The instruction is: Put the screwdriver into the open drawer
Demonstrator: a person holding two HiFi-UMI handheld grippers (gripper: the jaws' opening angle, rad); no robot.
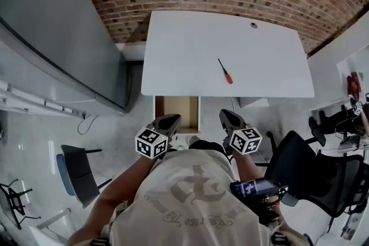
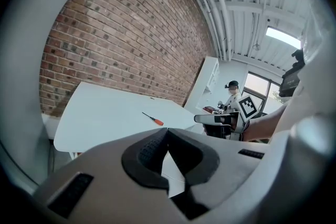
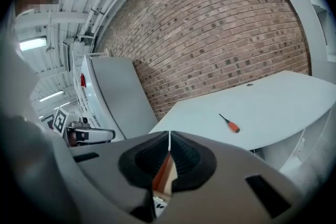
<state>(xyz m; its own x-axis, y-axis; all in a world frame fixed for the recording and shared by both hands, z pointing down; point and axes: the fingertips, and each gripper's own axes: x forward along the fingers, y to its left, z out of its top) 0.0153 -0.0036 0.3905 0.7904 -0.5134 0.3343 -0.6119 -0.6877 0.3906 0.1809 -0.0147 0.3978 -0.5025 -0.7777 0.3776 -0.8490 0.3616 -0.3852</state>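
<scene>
Head view, slim screwdriver (image 1: 225, 71), orange handle, dark shaft

No words or numbers can be read in any view.
Pale curved lettering under a faded emblem on the shirt (image 1: 199, 196), just behind both grippers, is too blurred to read. The cube (image 1: 151, 143) on the left gripper (image 1: 168, 121) and the cube (image 1: 246, 140) on the right gripper (image 1: 230, 118) bear black-and-white square markers, patterns rather than letters. A device (image 1: 258, 188) behind the right gripper has a lit, unreadable screen.
</scene>
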